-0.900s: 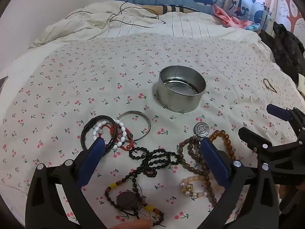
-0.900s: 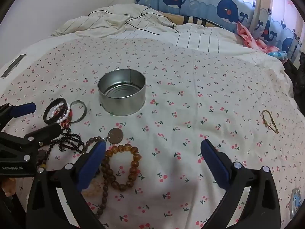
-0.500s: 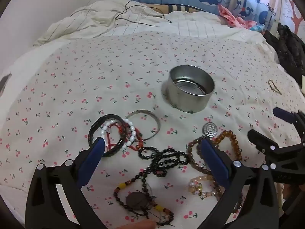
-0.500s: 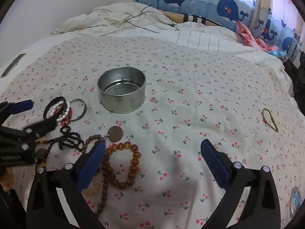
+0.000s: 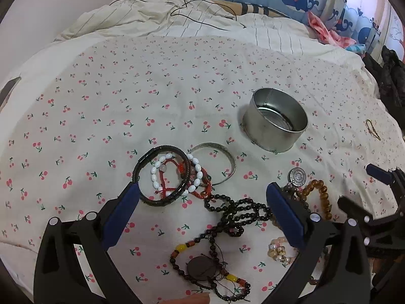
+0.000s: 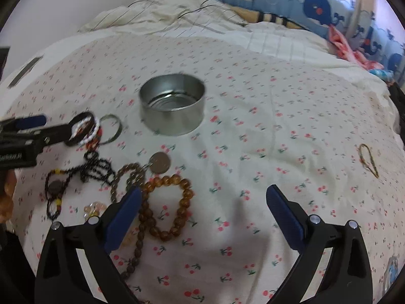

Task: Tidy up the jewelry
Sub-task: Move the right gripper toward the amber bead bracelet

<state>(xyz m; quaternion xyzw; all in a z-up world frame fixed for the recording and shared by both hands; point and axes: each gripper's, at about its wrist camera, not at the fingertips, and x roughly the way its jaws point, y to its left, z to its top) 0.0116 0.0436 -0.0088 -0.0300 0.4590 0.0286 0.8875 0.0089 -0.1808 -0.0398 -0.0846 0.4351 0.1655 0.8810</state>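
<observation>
An empty round metal tin [image 5: 274, 122] stands on the cherry-print bedspread; it also shows in the right wrist view [image 6: 172, 111]. Near it lies a jewelry pile: a black bangle [image 5: 162, 174] around a white bead bracelet [image 5: 177, 174], a silver bangle [image 5: 215, 163], black bead strands [image 5: 235, 212], an amber bead bracelet [image 6: 169, 205], a round metal pendant [image 6: 159, 162] and a pearl bracelet [image 5: 279, 252]. A thin gold bracelet [image 6: 368, 160] lies apart at the right. My left gripper [image 5: 202, 200] is open just above the pile. My right gripper [image 6: 203, 202] is open and empty over the amber bracelet's right side.
A rumpled striped duvet [image 5: 177, 17] with black cables lies at the back. A whale-print curtain [image 6: 316, 7] hangs behind. Dark clothing [image 5: 389, 81] sits at the right edge. A dark flat object [image 6: 25, 72] lies at the bed's left edge.
Both grippers have moved forward and lower toward the jewelry pile. The left gripper has swung left, toward the bangles. Nothing has been picked up.
</observation>
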